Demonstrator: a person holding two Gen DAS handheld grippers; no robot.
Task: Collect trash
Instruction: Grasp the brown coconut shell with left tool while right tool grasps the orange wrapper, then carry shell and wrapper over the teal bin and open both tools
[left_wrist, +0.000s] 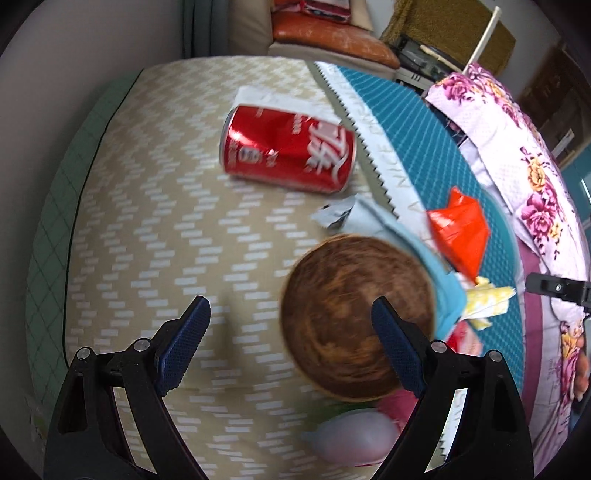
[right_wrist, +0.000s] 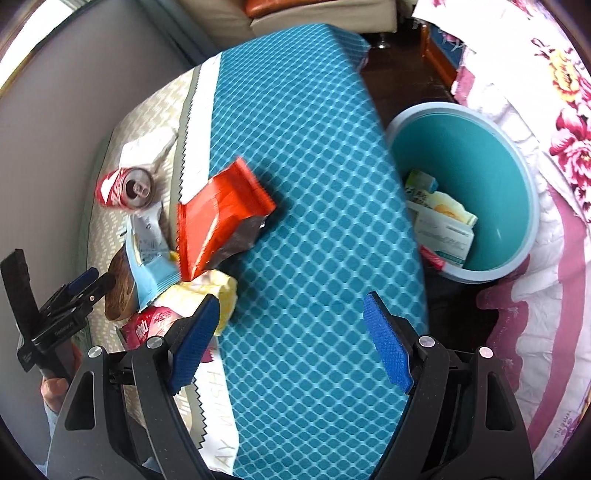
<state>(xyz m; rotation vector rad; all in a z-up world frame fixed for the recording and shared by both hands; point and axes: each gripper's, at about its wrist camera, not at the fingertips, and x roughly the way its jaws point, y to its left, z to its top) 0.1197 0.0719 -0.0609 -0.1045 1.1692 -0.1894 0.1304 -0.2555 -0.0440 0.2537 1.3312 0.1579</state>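
Observation:
A dented red soda can (left_wrist: 288, 147) lies on its side on the beige patterned cloth; it also shows in the right wrist view (right_wrist: 123, 189). A brown wooden bowl (left_wrist: 351, 317) stands by trash wrappers: orange-red (left_wrist: 460, 230), light blue (left_wrist: 417, 251) and yellow (left_wrist: 487, 299). My left gripper (left_wrist: 291, 321) is open above the cloth, its right finger over the bowl. My right gripper (right_wrist: 291, 332) is open above the teal cloth, the orange-red wrapper (right_wrist: 218, 218) ahead. A teal bin (right_wrist: 465, 147) on the floor holds cartons.
A white tissue (left_wrist: 273, 98) lies behind the can. A pale pink bag (left_wrist: 354, 439) and a red packet (right_wrist: 151, 325) lie near the bowl. A floral quilt (right_wrist: 546, 122) lies to the right of the bin. A sofa (left_wrist: 325, 33) stands beyond the table.

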